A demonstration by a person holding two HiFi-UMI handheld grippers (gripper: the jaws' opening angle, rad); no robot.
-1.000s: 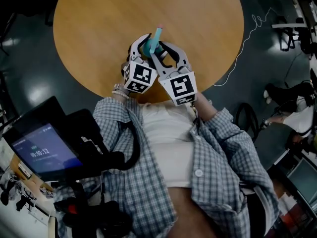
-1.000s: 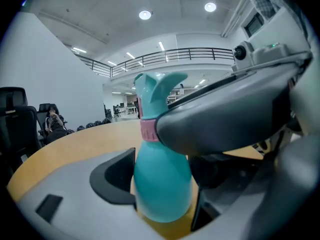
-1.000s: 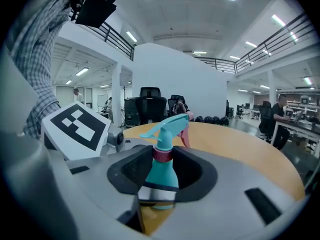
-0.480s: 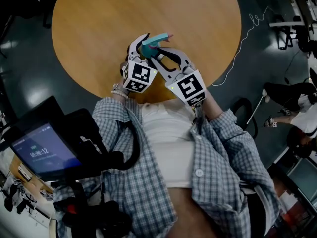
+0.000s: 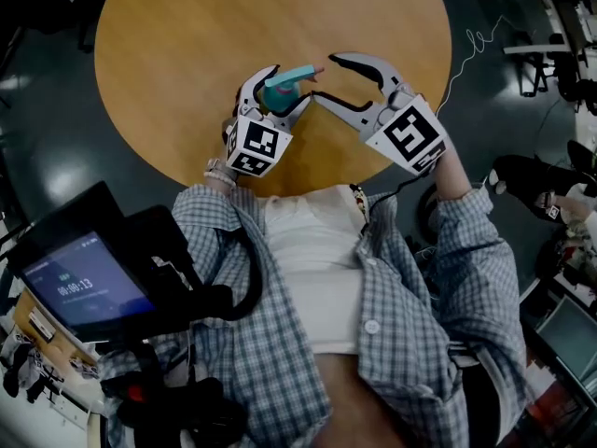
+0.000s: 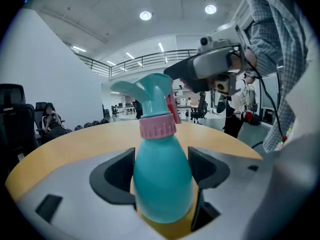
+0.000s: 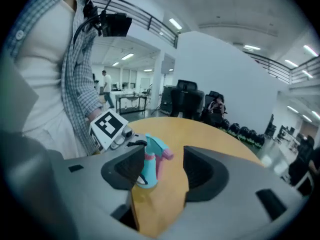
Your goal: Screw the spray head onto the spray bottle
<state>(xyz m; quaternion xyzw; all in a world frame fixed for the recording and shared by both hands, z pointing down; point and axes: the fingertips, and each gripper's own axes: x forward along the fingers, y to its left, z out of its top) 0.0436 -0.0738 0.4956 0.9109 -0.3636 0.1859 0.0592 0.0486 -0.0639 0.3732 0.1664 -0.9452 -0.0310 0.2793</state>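
Observation:
A teal spray bottle with its teal spray head and pink collar on top is upright over the round wooden table. My left gripper is shut on the bottle's body, a pad on each side. The nozzle points toward my right gripper, which is off to the right, clear of the bottle. Its jaws have just been opening and stand wide with nothing between them. In the right gripper view the bottle stands beyond the jaws, beside the left gripper's marker cube.
The table's near edge runs just below both grippers. A white cable lies on the dark floor to the right. Office chairs stand beyond the table's far side.
The right gripper let go of the spray head, opened wide and moved away to the right and up. The nozzle swung round from up-frame to the right. The left gripper stayed put.

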